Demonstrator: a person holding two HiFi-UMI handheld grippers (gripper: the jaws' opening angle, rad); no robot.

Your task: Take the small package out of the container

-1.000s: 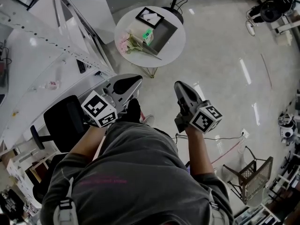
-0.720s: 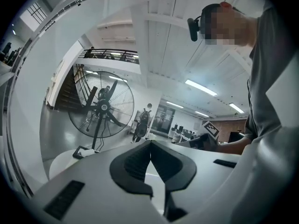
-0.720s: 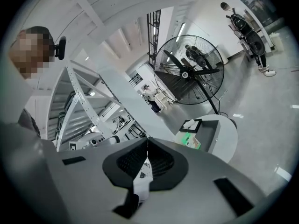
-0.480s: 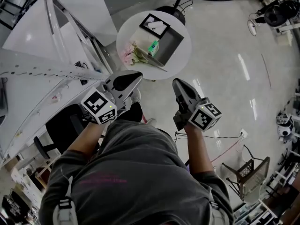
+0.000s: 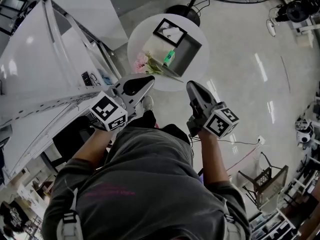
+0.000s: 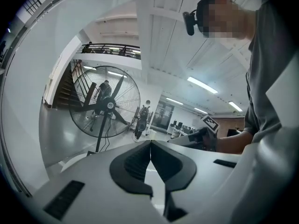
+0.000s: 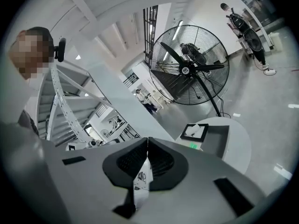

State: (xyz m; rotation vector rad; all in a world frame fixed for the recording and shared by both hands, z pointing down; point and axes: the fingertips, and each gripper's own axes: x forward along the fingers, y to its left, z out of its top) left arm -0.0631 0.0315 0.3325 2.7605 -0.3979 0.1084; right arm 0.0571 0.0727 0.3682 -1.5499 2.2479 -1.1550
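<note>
Bright, even indoor light fills the head view. The glossy floor to the right of the round table carries long white glare streaks, and the tabletop is nearly blown out. Shadows under the table are soft and faint. Both gripper views bend strongly at their edges and fall to black corners. In the right gripper view, more glare spots lie right of the table.
</note>
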